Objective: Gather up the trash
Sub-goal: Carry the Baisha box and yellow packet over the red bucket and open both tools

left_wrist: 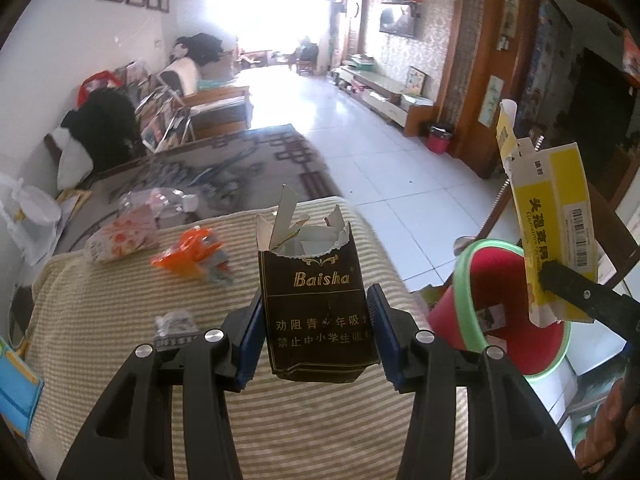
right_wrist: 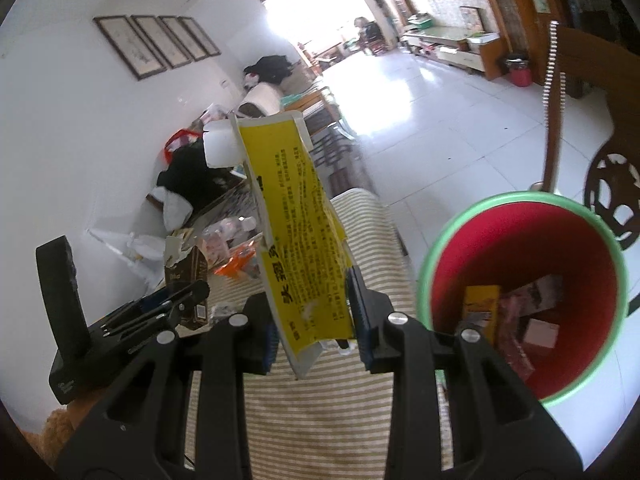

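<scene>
While the left gripper (left_wrist: 316,334) clamps a torn-topped brown Baisha pack (left_wrist: 316,300) upright between its blue pads, the right gripper (right_wrist: 314,330) pinches a flattened yellow carton (right_wrist: 298,240) that rises above its jaws, beside the red bin (right_wrist: 560,240).

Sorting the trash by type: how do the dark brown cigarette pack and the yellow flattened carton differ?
The dark brown cigarette pack keeps its box shape, top torn open; the yellow flattened carton is squashed flat. The left gripper holds the pack, the right gripper the carton. Both are cardboard.
</scene>
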The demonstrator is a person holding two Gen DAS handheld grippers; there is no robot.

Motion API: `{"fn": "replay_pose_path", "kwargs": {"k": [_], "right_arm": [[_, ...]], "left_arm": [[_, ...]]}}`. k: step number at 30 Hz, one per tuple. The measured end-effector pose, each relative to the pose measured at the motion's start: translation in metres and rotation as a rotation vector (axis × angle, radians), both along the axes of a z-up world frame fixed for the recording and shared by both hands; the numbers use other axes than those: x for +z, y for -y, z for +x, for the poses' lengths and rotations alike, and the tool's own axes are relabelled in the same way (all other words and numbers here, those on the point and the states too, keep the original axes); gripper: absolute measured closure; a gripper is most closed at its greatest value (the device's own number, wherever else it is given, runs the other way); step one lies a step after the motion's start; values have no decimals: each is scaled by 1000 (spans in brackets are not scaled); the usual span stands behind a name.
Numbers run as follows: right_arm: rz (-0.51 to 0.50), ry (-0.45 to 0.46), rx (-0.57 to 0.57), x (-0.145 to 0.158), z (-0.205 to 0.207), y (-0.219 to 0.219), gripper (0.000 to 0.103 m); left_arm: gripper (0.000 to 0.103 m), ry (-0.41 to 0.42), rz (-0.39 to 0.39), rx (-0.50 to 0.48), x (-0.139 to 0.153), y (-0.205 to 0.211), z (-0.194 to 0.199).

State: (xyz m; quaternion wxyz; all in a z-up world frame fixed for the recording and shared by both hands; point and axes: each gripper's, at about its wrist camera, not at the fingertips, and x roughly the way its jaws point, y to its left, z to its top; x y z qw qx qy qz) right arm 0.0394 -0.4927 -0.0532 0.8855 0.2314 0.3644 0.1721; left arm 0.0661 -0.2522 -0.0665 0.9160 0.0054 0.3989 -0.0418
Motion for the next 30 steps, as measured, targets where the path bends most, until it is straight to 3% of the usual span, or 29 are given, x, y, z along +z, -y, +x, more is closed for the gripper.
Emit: {"fn": "replay_pose_path", "kwargs": {"k": [11, 20, 30], "right_arm": [[-10, 25, -84, 3, -7, 31, 72], [-23, -24, -137, -5, -9, 44, 73], [-26, -147, -292, -32, -5, 94, 73]], "left_arm": [[57, 7, -11, -57, 8, 41, 2], [57, -35, -43, -103, 0, 55, 6], [57, -83, -86, -229, -5, 97, 17]]}}
